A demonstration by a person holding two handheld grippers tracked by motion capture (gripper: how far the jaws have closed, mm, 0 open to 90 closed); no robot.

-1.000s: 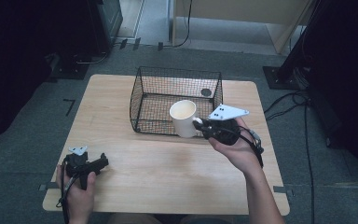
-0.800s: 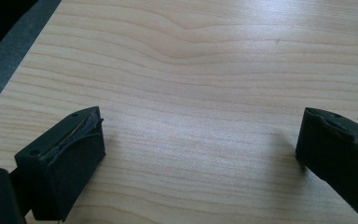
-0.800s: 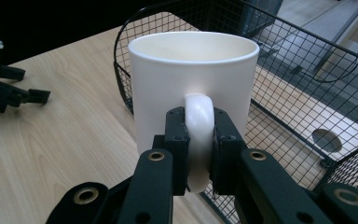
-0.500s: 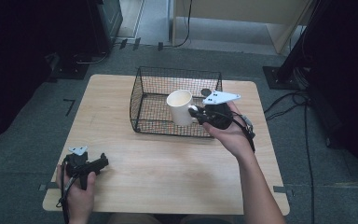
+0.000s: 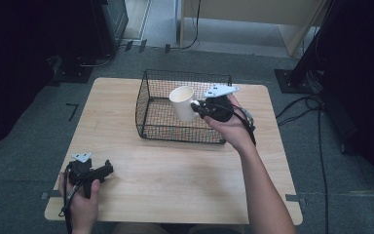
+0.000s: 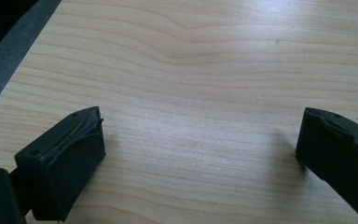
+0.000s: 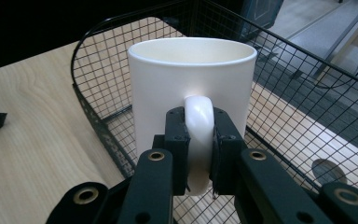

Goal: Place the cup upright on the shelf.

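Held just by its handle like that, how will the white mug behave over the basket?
The mug looks rigid, glazed ceramic, so probably slippery and breakable. The right gripper clamps only its handle, so it may swing or twist. Lower it gently into the wire basket.

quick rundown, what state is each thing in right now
white ceramic mug: upright, empty as far as its inside shows, held by its handle above the basket
black wire basket: on the table, with a small dark round thing on its floor
right gripper: shut on the mug handle
left gripper: open, nothing between its fingers, low over the wooden table
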